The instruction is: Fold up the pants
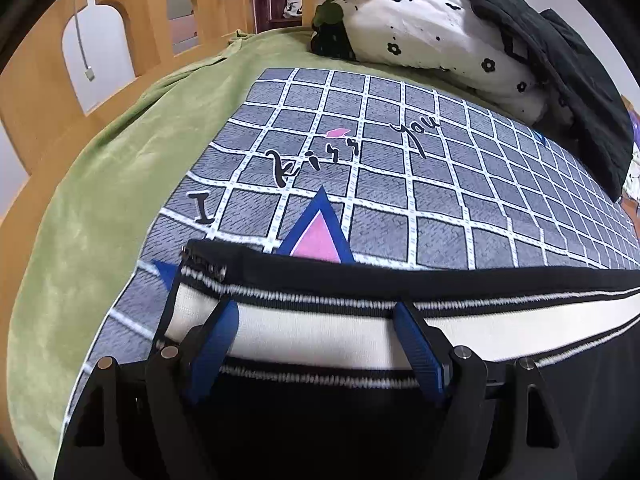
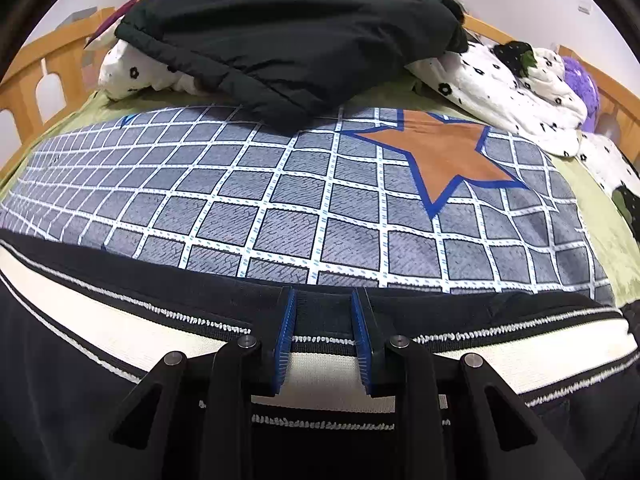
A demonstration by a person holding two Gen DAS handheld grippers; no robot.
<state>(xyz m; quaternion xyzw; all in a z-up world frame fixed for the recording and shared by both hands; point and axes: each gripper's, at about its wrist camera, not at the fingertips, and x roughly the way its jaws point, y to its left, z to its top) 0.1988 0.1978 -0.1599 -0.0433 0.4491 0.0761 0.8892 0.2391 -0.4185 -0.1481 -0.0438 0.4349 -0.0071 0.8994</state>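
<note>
Black pants [image 1: 360, 280] on the bed [image 1: 100, 220]: soft, limp (best pinched at the striped edge). Left tongs [image 1: 316, 312] released; right tongs [image 2: 324, 300] narrowed, unclenched.

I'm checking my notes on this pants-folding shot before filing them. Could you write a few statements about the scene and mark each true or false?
1. The black pants with a white side stripe lie on a grey checked blanket. True.
2. The left gripper has its jaws clamped tight. False: its blue fingers stand wide apart over the stripe.
3. An orange star is printed on the blanket. True.
4. The black padded jacket lies under the pants. False: it rests on the white flowered bedding at the far end.
</note>
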